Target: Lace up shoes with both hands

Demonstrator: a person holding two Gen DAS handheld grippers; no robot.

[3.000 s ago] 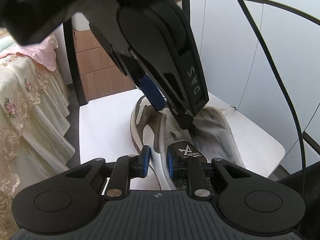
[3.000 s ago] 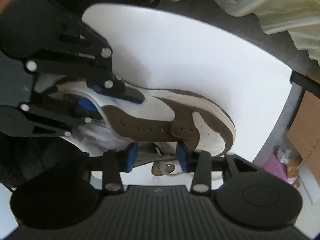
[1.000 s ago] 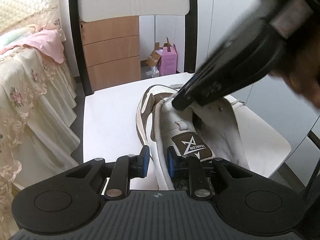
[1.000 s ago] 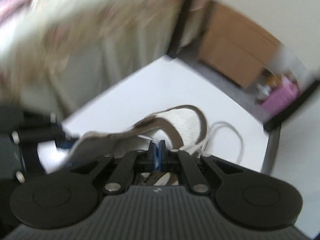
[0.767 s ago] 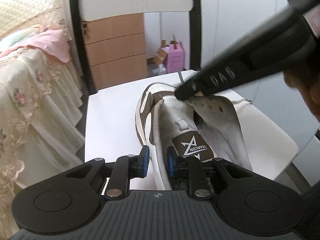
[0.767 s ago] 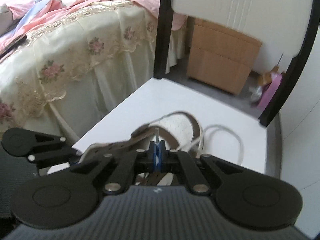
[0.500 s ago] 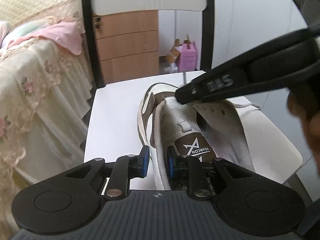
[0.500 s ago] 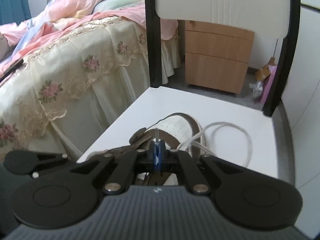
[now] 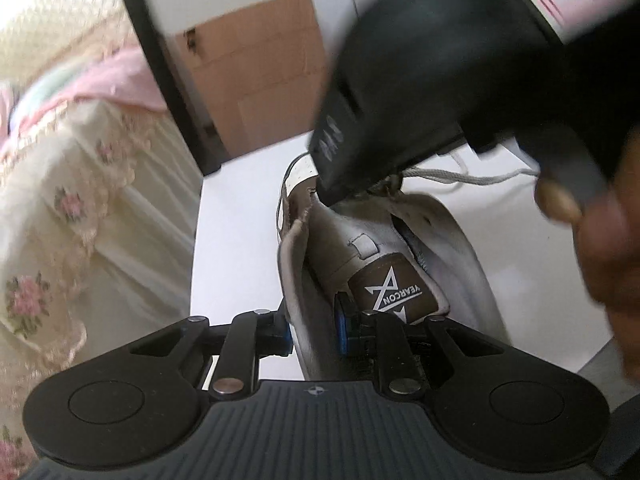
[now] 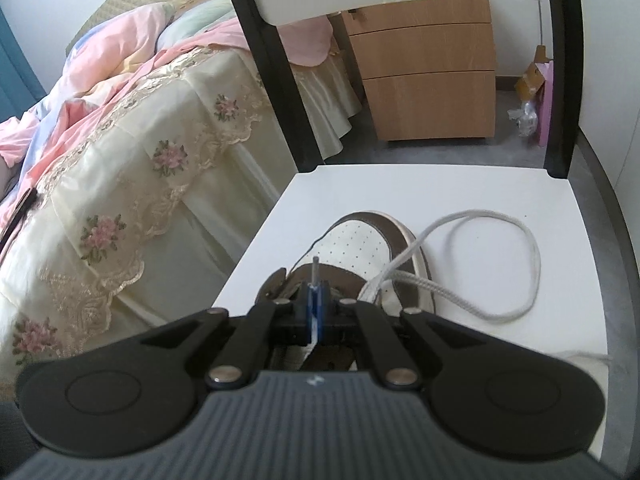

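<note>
From the left wrist view, the left tool [image 9: 312, 330] is closed on the near side wall of the shoe [image 9: 372, 248], one blue pad outside the collar and the other inside beside the brown tongue label [image 9: 394, 290]; the shoe lies on the white seat of a chair [image 9: 236, 240], toe pointing away; the right tool [image 9: 332, 194] reaches down from the upper right, blurred, its tip at the eyelet area near the toe, with a hand [image 9: 600, 240] behind it; a grey-white shoelace [image 9: 460, 178] trails off to the right across the seat; a bed with a lace-edged floral cover [image 9: 72, 208] stands to the left, and a wooden drawer unit [image 9: 256, 92] sits behind the chair.

From the right wrist view, the right tool [image 10: 315, 307] is shut tight, pinching the shoelace [image 10: 480, 312] near its stiff tip [image 10: 315, 268], which sticks up past the pads; just beyond lies the perforated white toe of the shoe [image 10: 356, 244] with its brown rim; the lace runs from the shoe's right side in a wide loose loop over the seat of the chair [image 10: 440, 188]; the bed [image 10: 160, 152], the drawer unit [image 10: 428, 76] and a pink box [image 10: 545, 100] on the floor lie beyond.
</note>
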